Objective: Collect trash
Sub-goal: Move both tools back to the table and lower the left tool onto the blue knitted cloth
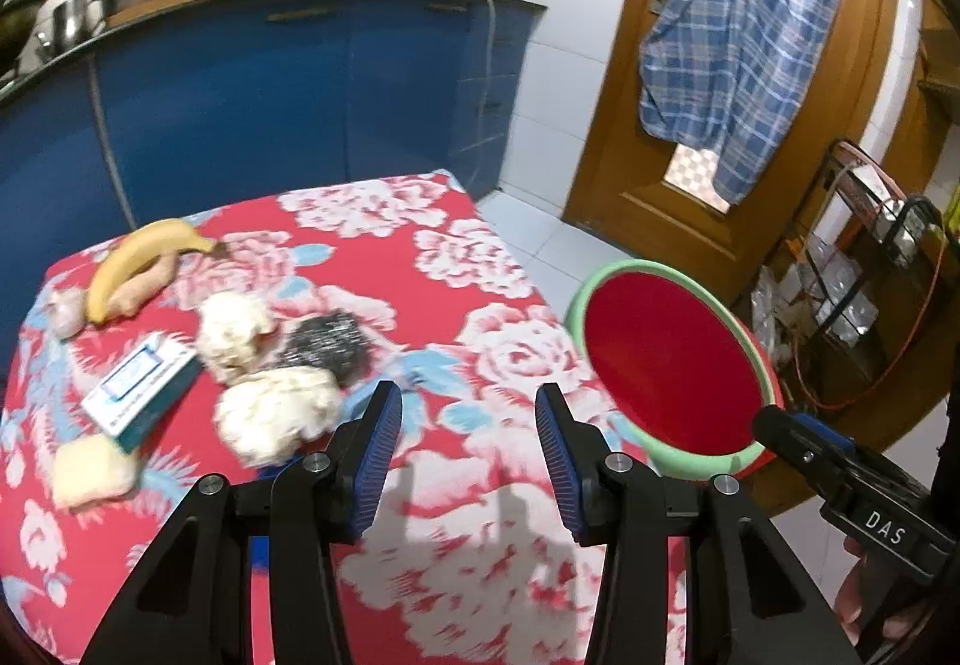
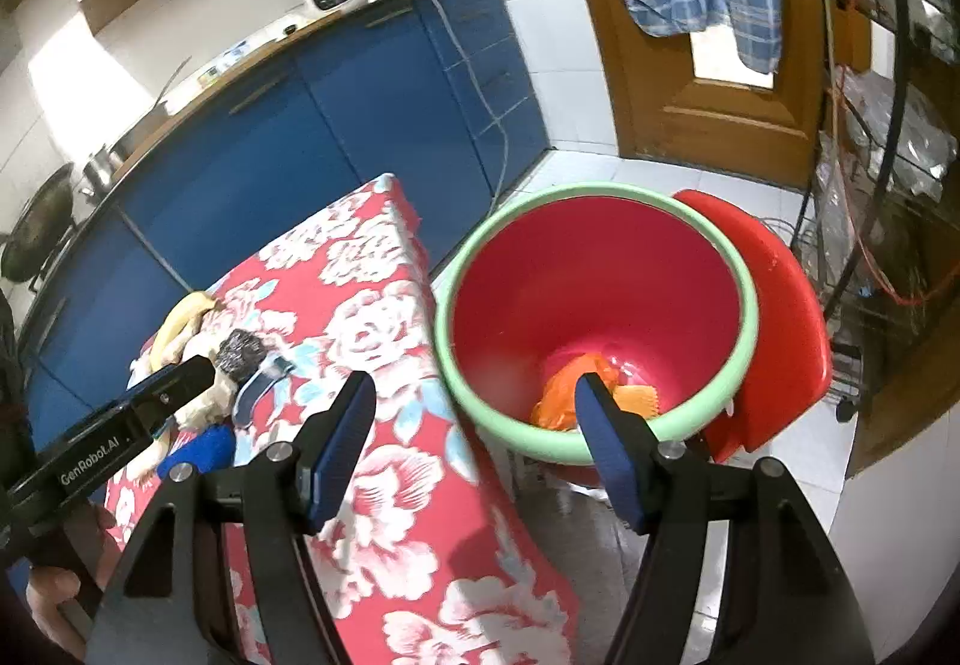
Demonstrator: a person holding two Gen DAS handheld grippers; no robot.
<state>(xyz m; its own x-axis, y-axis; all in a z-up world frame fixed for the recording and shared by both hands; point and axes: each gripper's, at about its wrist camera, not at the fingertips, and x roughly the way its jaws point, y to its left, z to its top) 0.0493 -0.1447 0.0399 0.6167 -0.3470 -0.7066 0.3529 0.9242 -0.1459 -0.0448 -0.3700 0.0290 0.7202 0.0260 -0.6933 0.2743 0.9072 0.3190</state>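
A red bin with a green rim (image 1: 669, 359) (image 2: 594, 305) stands off the table's right edge. Orange trash (image 2: 564, 395) lies at its bottom. Two crumpled white tissue wads (image 1: 276, 413) (image 1: 234, 329), a dark scouring pad (image 1: 327, 344) and a pale sponge piece (image 1: 90, 470) lie on the floral tablecloth (image 1: 468, 545). My left gripper (image 1: 468, 455) is open and empty above the cloth, right of the tissues. My right gripper (image 2: 474, 449) is open and empty, hovering over the bin's near rim.
A banana (image 1: 141, 257), a blue-white box (image 1: 141, 386) and a garlic bulb (image 1: 66, 311) lie at the table's left. Blue cabinets (image 1: 270, 95) stand behind. A red stool (image 2: 780, 317) sits beside the bin. A wire rack (image 1: 870, 269) stands at right near the wooden door.
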